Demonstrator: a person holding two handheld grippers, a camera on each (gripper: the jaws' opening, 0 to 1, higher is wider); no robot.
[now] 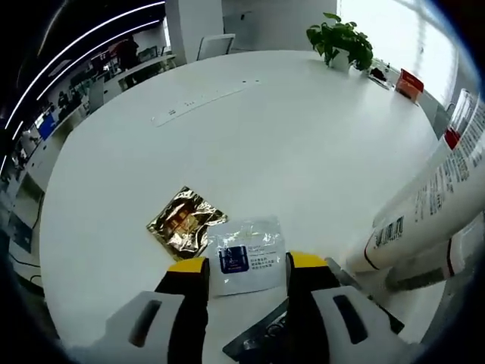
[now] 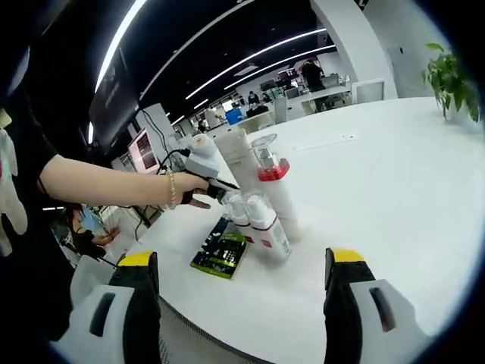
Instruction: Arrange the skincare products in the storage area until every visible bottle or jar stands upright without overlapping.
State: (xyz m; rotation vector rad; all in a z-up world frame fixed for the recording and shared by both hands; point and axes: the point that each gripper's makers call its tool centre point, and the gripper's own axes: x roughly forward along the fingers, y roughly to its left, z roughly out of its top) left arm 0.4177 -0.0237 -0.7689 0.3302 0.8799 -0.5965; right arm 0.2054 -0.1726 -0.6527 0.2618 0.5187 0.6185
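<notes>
Several white skincare bottles stand bunched near the table's edge: a tall white tube point(image 2: 237, 158), a bottle with a clear cap and red collar point(image 2: 270, 168), and two small pump bottles point(image 2: 264, 226) in front. In the left gripper view the same group appears as large white tubes point(image 1: 436, 193) slanting in from the right. My left gripper point(image 1: 246, 265) is open over a white sachet with a blue label point(image 1: 244, 254) on the table. It also shows as the left gripper point(image 2: 203, 162), held in a person's hand behind the bottles. My right gripper point(image 2: 242, 262) is wide open, short of the bottles.
A gold foil sachet point(image 1: 186, 221) lies left of the white one. A dark green packet point(image 2: 221, 252) lies by the small bottles near the round white table's edge point(image 2: 250, 345). At the far side of the table are a potted plant point(image 1: 341, 38), a red box point(image 1: 409, 82) and a white power strip point(image 1: 198, 102).
</notes>
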